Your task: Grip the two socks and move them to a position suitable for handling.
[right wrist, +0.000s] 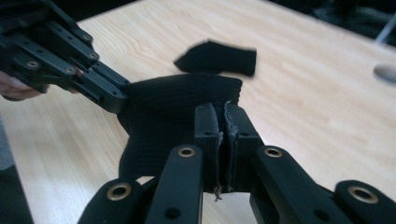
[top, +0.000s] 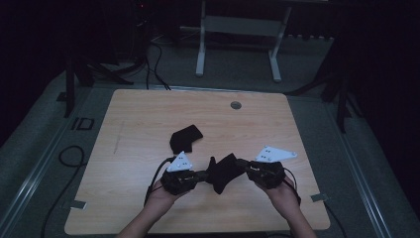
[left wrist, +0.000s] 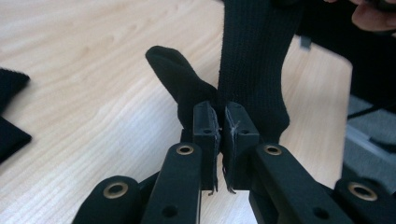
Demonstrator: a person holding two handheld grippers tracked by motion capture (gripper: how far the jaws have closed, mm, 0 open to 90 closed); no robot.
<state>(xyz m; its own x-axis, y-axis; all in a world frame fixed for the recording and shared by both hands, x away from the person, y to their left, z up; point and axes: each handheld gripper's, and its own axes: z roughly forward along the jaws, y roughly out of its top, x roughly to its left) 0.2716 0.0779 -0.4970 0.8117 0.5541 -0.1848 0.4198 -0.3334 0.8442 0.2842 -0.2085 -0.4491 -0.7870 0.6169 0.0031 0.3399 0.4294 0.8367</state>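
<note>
**Desk:** What's around your work, and is anything in the way?

**Me:** I'm over a light wooden table [top: 138, 119] with rounded corners. Between my two grippers hangs a black ribbed knitted sock [top: 221, 172], near the table's front edge, around the middle. Just behind it lies a second black sock, crumpled [top: 185, 138], flat on the wood and apart from the held one. Nothing lies between the two. Farther back, a small round grey grommet [top: 236, 105] is set into the tabletop, well away from my work. Beyond the table stands a white metal frame [top: 237, 29] on the floor, and black cables [top: 153, 59] trail past the left rear corner.

**Desk:** And the claws?

**Me:** My left gripper [left wrist: 221, 125] has its jaws pinched nearly together on one edge of the held sock; in the left gripper view the knit rises straight up from the pads. My right gripper [right wrist: 222, 122] is clamped the same way on the opposite edge, fabric squeezed between the pads. The sock spans the gap between them, with one end drooping below.

**Desk:** Count for me.

**Me:** Two socks, one held and one lying. Two grippers, both gripping. One grommet. One white frame.
</note>
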